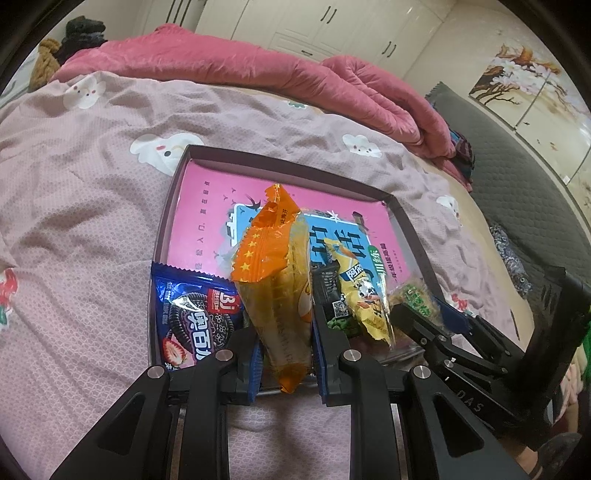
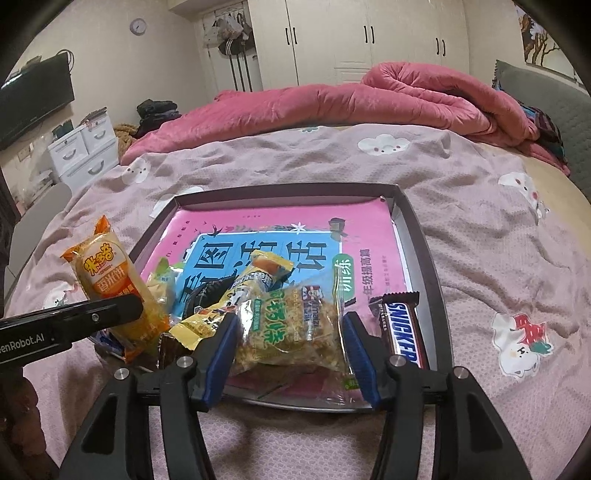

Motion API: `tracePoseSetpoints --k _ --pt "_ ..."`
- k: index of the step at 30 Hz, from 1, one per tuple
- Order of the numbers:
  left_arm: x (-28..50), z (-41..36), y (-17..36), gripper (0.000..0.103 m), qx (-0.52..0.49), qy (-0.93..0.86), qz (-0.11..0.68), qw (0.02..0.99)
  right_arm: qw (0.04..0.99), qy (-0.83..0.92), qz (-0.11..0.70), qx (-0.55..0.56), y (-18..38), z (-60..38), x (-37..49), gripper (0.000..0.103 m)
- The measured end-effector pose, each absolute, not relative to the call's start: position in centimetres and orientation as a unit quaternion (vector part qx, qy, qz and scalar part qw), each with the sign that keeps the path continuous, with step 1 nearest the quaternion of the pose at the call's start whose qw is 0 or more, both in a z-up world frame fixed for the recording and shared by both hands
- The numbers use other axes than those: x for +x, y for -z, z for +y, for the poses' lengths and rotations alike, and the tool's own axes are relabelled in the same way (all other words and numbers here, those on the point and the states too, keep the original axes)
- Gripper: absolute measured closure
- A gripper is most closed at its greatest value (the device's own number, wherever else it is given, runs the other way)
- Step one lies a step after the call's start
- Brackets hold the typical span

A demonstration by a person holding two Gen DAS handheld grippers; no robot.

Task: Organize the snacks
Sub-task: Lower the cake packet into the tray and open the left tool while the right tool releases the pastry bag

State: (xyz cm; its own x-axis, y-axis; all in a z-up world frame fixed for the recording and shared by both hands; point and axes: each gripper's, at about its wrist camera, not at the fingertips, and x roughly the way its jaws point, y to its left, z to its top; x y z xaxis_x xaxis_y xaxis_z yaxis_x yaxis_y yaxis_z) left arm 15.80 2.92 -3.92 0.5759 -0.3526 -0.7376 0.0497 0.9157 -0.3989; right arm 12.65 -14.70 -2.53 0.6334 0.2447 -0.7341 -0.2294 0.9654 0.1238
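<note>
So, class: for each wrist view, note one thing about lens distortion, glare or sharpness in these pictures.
Left wrist view: fisheye bends the tray rim, dark corners frame the picture, and glare glints on the blue cookie packet. Right wrist view: the wardrobe doors bow, the chocolate bar lettering reads sharp, and the lighting is soft and indoor.

A bed (image 2: 461, 229) under a pale pink cloud-print sheet fills the room; a rose quilt (image 2: 369, 99) lies bunched at its far side; cream wardrobes (image 2: 369, 37) line the back wall; a round clock (image 2: 137, 26), dark television (image 2: 33, 99) and white drawer unit (image 2: 83, 147) stand left
</note>
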Motion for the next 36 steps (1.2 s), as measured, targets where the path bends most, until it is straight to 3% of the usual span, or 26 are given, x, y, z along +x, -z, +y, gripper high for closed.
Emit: tracePoseSetpoints --k 18,24,28,30,36 --pt "16.2 3.1 4.2 0.078 -0.177 0.107 0.452 0.868 0.907 -0.122 0.403 0.030 1.6 -16.2 12.1 0.044" --pt "15.9 3.1 3.9 0.064 -0.182 0.110 0.455 0.865 0.907 -0.121 0.402 0.033 1.4 -16.4 12.0 0.044" --pt "15.6 3.0 3.7 0.061 -0.182 0.111 0.455 0.865 0.909 -0.117 0.399 0.033 1.3 -16.5 11.9 0.043" --pt "15.4 3.1 3.5 0.053 -0.184 0.111 0.454 0.865 0.910 -0.115 0.398 0.036 1.1 -16.7 11.9 0.043" --pt "14.9 3.4 2.8 0.049 -0.185 0.105 0.450 0.867 0.911 -0.111 0.395 0.040 0.9 -17.2 11.7 0.043"
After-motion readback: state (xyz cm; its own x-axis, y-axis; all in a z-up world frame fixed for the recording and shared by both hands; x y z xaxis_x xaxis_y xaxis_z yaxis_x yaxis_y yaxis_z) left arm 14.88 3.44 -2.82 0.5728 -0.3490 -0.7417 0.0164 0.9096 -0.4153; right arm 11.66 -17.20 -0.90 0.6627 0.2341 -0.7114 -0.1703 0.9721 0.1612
